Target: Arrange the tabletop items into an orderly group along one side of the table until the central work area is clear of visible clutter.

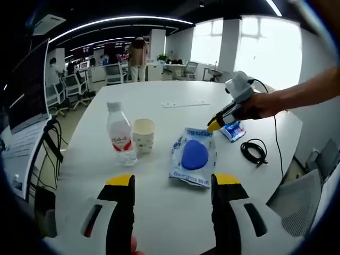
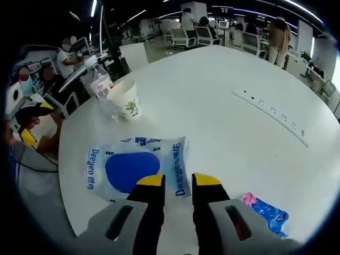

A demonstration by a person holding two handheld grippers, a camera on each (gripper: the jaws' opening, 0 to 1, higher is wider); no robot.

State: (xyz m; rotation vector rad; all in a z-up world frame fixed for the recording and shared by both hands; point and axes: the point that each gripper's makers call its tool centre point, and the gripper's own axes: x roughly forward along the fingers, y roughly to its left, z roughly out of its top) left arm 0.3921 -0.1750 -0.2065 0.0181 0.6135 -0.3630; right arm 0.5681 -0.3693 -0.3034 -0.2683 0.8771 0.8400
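White table (image 1: 159,212) with blue-printed packet (image 2: 135,167), right tongs (image 2: 178,180) nearly closed beside it, left tongs (image 1: 172,180) released.

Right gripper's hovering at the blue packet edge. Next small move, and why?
Probably ease the right gripper forward and down so its jaws straddle the blue packet edge, then close. The jaws sit apart, empty, just short of that edge, and the packet lies flat mid-table, away from the bottle and cup.
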